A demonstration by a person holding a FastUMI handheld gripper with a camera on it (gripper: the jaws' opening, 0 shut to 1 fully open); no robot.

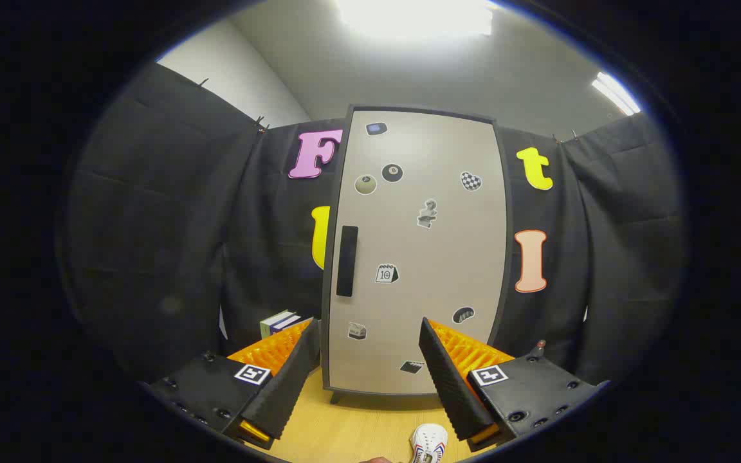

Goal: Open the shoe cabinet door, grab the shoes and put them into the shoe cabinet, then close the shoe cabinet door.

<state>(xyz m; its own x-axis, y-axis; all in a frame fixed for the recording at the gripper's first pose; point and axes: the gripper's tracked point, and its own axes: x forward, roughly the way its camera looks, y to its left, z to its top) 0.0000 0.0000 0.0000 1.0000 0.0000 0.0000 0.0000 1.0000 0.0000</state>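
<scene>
The shoe cabinet (419,251) stands upright just beyond my fingers, its pale door shut and dotted with several small stickers. A dark vertical handle (347,260) sits on the door's left side. My gripper (368,329) is open, with nothing between its fingers, and points at the lower part of the door. A white shoe (428,442) lies on the wooden floor (357,424) below, close to the right finger (451,379); just its toe shows.
Black cloth walls close in behind and on both sides of the cabinet. A small white and blue box (280,321) sits on the floor left of the cabinet, behind the left finger (290,379).
</scene>
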